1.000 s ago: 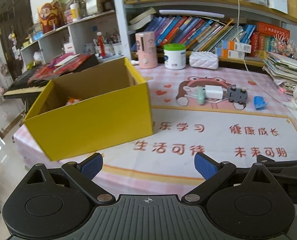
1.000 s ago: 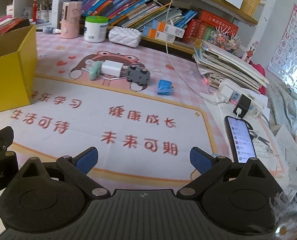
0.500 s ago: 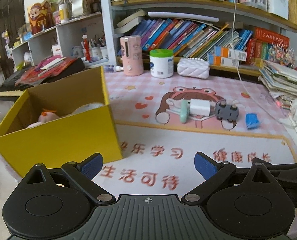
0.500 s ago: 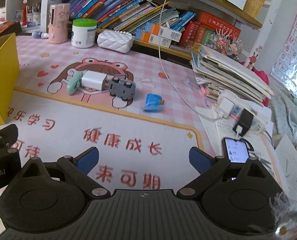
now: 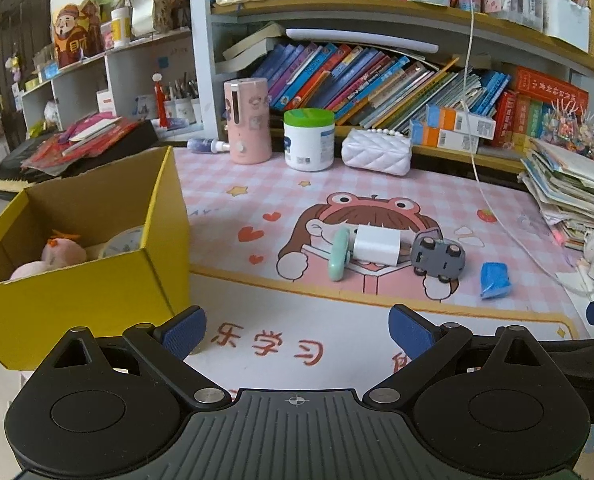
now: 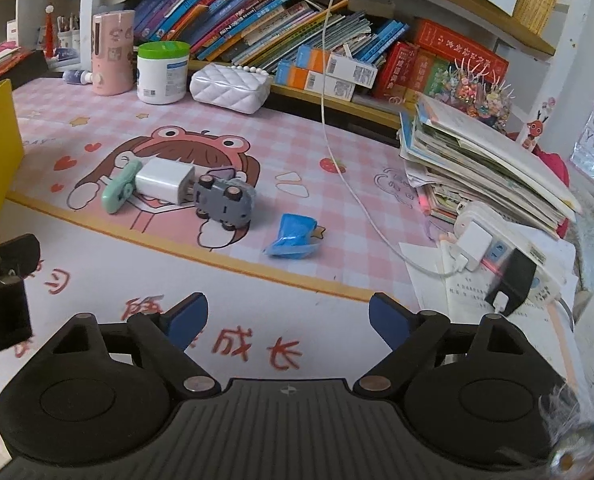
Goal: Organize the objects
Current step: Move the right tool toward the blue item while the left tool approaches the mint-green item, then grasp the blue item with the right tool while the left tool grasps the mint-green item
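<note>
A yellow box [image 5: 85, 280] stands at the left of the pink desk mat and holds a pink plush toy [image 5: 63, 251] and a round white item. On the mat lie a mint green piece [image 5: 339, 254], a white charger [image 5: 377, 245], a grey toy car [image 5: 437, 258] on its side and a blue packet [image 5: 494, 280]. They also show in the right wrist view: mint piece [image 6: 121, 186], charger [image 6: 165, 181], car [image 6: 225, 202], packet [image 6: 293, 236]. My left gripper [image 5: 297, 326] is open and empty, short of them. My right gripper [image 6: 287, 316] is open and empty, just short of the packet.
A pink bottle [image 5: 245, 120], a white jar with a green lid [image 5: 309, 138] and a white quilted pouch [image 5: 377, 152] stand at the back under bookshelves. A stack of books [image 6: 485, 160], a power strip [image 6: 509, 256] and a white cable [image 6: 349, 184] lie at the right.
Both grippers have moved forward and to the right over the mat. The small objects are now nearer and the yellow box has slid to the left of both views.
</note>
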Available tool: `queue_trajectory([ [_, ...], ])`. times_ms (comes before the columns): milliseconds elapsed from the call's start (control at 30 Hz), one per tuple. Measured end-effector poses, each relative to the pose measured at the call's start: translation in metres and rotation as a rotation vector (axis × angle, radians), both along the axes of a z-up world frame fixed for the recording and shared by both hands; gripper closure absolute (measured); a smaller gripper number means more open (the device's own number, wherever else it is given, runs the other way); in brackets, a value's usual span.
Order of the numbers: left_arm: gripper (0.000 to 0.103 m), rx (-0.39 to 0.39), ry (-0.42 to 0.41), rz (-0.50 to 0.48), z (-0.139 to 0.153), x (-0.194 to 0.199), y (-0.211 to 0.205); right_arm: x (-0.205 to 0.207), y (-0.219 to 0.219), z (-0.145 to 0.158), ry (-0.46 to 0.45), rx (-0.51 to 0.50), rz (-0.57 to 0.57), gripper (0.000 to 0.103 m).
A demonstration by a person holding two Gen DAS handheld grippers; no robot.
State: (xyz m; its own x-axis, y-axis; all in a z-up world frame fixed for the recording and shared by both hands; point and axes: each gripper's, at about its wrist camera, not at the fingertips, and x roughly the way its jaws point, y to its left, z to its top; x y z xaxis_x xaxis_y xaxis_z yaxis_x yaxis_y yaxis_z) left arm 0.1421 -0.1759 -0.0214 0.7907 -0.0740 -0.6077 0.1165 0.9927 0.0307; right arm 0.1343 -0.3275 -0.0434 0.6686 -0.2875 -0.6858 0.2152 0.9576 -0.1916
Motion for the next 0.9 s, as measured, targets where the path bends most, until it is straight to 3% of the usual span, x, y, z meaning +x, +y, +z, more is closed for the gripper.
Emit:
queue_trajectory([
  [367, 0.004, 0.016, 0.017, 0.037, -0.005, 0.027, -0.018, 0.038, -0.024, -0.016, 0.002, 0.037, 0.081, 0.025],
  [500, 0.004, 0.031, 0.023, 0.045, -0.007, 0.038, -0.024, 0.058, -0.035, -0.025, 0.015, 0.059, 0.067, 0.039],
  [800, 0.005, 0.043, 0.030, 0.038, -0.013, 0.066, -0.037, 0.100, -0.066, -0.042, 0.037, 0.152, 0.003, 0.059],
  [900, 0.013, 0.041, 0.042, 0.035, -0.018, 0.081, -0.042, 0.108, -0.073, -0.046, 0.047, 0.184, 0.005, 0.070],
])
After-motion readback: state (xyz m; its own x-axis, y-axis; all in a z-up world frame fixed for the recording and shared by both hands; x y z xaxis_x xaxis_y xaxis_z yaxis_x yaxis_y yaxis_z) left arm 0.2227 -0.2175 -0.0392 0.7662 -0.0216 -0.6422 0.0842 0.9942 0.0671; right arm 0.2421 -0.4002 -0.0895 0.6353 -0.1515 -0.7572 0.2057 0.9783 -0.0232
